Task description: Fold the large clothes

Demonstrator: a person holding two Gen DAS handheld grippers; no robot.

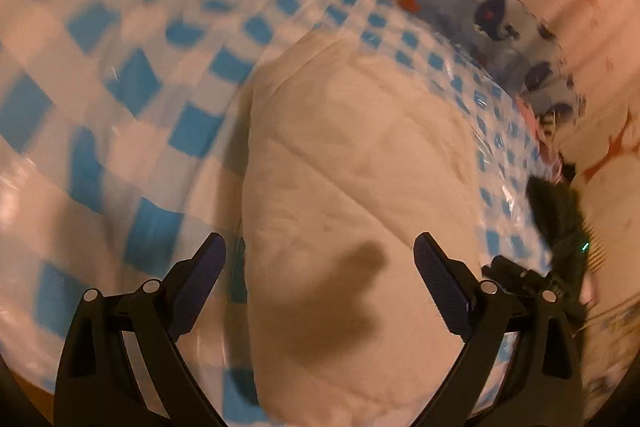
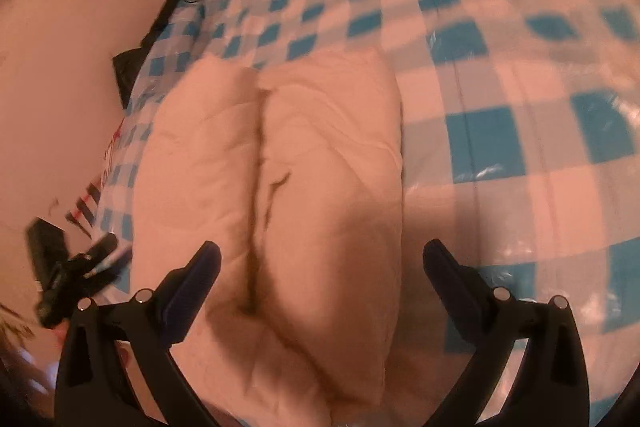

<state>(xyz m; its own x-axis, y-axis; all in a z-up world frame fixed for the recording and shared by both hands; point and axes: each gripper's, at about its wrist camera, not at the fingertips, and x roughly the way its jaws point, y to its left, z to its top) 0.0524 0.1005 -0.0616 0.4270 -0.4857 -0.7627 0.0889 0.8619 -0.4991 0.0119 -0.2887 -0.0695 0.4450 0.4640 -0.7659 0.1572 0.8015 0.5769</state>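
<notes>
Both the left gripper (image 1: pixel 320 259) and right gripper (image 2: pixel 322 267) hover wide open and empty over the cream garment (image 1: pixel 352 187), already folded narrow on the checked cloth (image 1: pixel 120 67), so next likely comes pinching an end.

no text, label, brand or number can be read in either wrist view — both are blurred, and the prints show only shapes — no letters or digits.
</notes>
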